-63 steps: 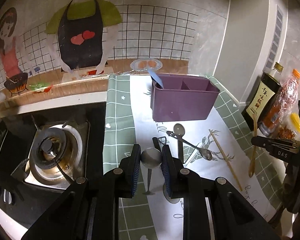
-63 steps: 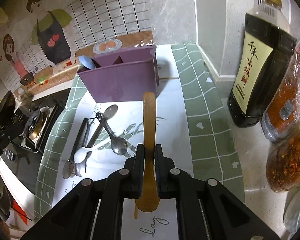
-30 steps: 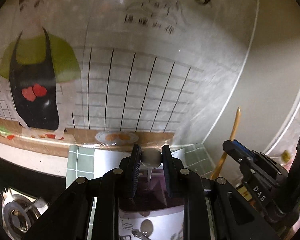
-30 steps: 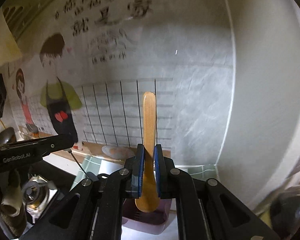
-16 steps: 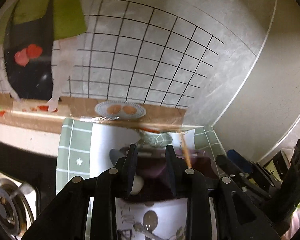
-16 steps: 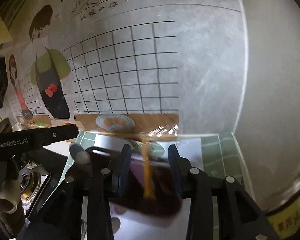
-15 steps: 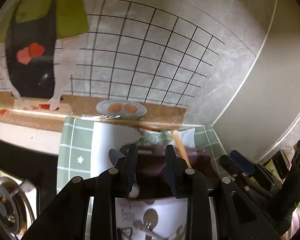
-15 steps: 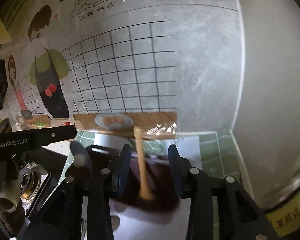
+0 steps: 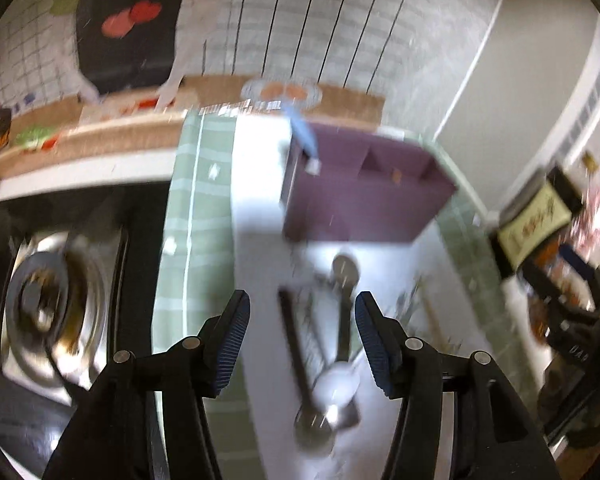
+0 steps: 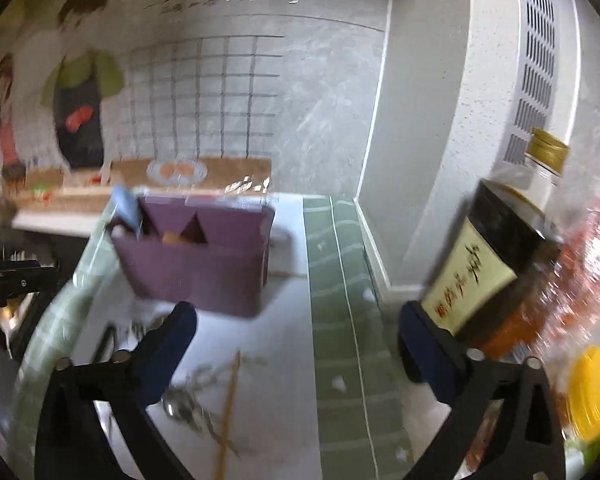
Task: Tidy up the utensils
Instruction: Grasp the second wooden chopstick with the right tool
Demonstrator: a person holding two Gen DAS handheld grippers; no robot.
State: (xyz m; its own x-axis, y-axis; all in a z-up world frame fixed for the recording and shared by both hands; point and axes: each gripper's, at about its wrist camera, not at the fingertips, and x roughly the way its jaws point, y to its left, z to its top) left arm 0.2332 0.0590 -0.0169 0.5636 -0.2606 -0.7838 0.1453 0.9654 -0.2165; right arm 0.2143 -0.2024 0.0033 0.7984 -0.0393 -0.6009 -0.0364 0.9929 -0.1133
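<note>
Both frames are motion-blurred. Left gripper (image 9: 300, 320): jaws spread wide, nothing held or touched between the blue pads (image 9: 230, 344). Right gripper (image 10: 296, 344): jaws spread even wider, likewise nothing gripped.

The purple caddy (image 9: 364, 196) is seen standing on the white mat (image 9: 256, 216) at the back of the bench (image 10: 404, 292). A blue-handled utensil (image 9: 304, 136) is leaned out of its left compartment, with a small white tip (image 9: 313, 166) just beside it at the rim. A wooden end (image 10: 171, 237) is visible low inside the next compartment; the same orange-brown spot (image 9: 397, 176) is picked up in the left view.

Loose utensils are left on the mat in front of the caddy, below the left jaws: a black-handled piece (image 9: 296, 348), a metal spoon (image 9: 345, 280) lying lengthwise, a white spoon bowl (image 9: 338, 386) over another metal bowl (image 9: 314, 428). Exact overlaps cannot be told through the blur. A single chopstick (image 10: 229, 412) is seen lying on the mat under the right jaws, well apart from the caddy.

A dark sauce bottle (image 10: 488, 264) and red-orange packets (image 10: 572, 264) stand at the right wall; the gas burner (image 9: 48, 304) is at left.
</note>
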